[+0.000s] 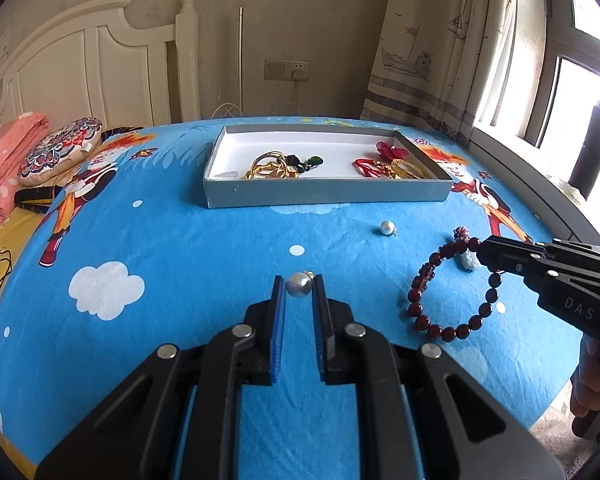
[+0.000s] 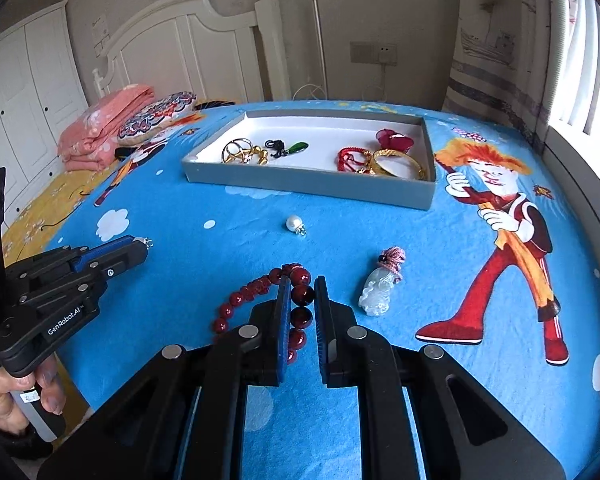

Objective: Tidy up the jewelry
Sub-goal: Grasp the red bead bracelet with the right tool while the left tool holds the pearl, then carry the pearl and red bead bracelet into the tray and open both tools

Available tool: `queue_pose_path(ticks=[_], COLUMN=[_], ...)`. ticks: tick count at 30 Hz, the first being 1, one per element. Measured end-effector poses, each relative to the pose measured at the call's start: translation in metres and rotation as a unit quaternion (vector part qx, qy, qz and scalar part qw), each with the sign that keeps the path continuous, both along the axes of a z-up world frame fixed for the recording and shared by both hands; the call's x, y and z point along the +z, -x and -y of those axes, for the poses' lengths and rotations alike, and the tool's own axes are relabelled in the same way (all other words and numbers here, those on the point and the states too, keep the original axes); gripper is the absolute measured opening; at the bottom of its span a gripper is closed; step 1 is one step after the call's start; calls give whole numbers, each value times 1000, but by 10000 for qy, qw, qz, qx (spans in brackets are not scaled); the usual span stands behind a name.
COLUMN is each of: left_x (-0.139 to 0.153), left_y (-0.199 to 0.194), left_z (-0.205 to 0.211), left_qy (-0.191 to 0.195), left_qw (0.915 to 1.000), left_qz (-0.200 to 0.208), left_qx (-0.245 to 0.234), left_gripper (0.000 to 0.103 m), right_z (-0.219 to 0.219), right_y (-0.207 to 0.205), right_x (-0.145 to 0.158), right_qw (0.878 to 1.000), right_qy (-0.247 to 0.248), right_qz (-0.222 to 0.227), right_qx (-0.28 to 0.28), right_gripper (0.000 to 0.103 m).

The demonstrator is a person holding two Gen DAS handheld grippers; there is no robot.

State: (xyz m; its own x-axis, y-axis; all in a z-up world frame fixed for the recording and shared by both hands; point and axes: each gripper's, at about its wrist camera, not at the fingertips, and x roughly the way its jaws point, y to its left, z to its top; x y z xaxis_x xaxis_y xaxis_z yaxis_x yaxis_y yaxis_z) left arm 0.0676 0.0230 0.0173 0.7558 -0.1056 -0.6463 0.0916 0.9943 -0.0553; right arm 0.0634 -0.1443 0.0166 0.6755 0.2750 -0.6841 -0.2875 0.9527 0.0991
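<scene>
Your left gripper (image 1: 299, 286) has its jaws closed on a pearl (image 1: 299, 285) just above the bed (image 1: 180, 240), and your right gripper (image 2: 302, 296) has its jaws closed on a bracelet (image 2: 260, 292) of red beads, most of which trails on the sheet; both grips look set for carrying to the box (image 2: 308, 186). The box sits toward the bed's far edge, open-topped with gold and red pieces at either end and a bare middle to drop into. A second pearl (image 2: 294, 223) and a pale pendant (image 2: 376, 292) lie loose between you and the box, so lift clear of them; the right edge by the window is close.
</scene>
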Motion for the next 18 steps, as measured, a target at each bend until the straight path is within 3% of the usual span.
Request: queue_pose_path(ticks=[18], left_x=[34], left_y=[-27], left_z=[6], left_qy=[-183], left_qw=[9990], left_qz=[338], left_qx=[222], left_gripper=[13], right_z=[16], right_y=[-5], right_x=[22], right_qw=[9959], right_qy=[-109], right_qz=[377], right_qx=[-819], right_gripper=[12])
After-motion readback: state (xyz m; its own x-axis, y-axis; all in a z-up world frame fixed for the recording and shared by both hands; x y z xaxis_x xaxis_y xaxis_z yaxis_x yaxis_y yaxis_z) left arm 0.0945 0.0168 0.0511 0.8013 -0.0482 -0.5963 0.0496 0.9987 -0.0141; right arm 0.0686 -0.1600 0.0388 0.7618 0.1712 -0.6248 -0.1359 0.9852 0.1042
